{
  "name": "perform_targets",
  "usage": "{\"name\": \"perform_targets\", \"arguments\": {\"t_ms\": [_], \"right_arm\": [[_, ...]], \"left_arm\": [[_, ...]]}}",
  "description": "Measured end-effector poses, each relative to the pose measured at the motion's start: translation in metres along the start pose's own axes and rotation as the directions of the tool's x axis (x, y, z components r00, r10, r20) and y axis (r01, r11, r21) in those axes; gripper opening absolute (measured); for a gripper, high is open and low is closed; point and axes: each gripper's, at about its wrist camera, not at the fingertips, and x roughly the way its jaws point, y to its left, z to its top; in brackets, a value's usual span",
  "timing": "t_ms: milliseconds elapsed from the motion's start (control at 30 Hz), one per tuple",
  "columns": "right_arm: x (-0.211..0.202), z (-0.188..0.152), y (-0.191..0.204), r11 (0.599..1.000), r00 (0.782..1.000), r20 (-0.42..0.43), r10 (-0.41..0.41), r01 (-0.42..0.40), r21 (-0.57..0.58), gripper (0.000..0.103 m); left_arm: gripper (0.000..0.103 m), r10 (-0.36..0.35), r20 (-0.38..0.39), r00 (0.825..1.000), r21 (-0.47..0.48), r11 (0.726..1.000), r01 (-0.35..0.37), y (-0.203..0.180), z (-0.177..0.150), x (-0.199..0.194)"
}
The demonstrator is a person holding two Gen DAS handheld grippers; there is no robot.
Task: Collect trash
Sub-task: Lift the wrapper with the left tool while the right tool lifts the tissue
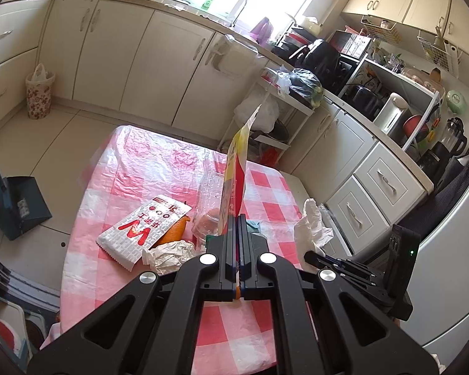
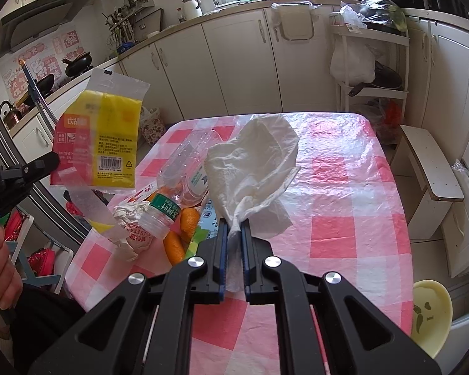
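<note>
Left gripper [image 1: 238, 218] on yellow wrapper [image 1: 234, 168]; right gripper [image 2: 234, 228] on tissue [image 2: 253, 162]

Pink-and-white checked tablecloth [image 2: 344, 187], yellow-red wrapper [image 2: 100, 131], white tissue [image 2: 259, 162], seemingly orange peel [image 2: 173, 247]

Table [image 2: 344, 187] with bottle [image 2: 172, 184], peel [image 2: 175, 247] and crumpled paper [image 2: 129, 215] heaped at its left; wrapper [image 2: 100, 137] raised left of tissue [image 2: 253, 162], both above the table
</note>
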Motion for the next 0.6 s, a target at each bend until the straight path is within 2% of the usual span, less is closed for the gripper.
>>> {"name": "perform_targets", "arguments": {"t_ms": [600], "right_arm": [[-0.0007,0.0002,-0.0002,1.0,1.0,0.003,0.004,-0.004,0.001,0.009]], "left_arm": [[0.001,-0.002,0.001,1.0,0.003,1.0,0.002,-0.0024,-0.0002,0.0003]]}}
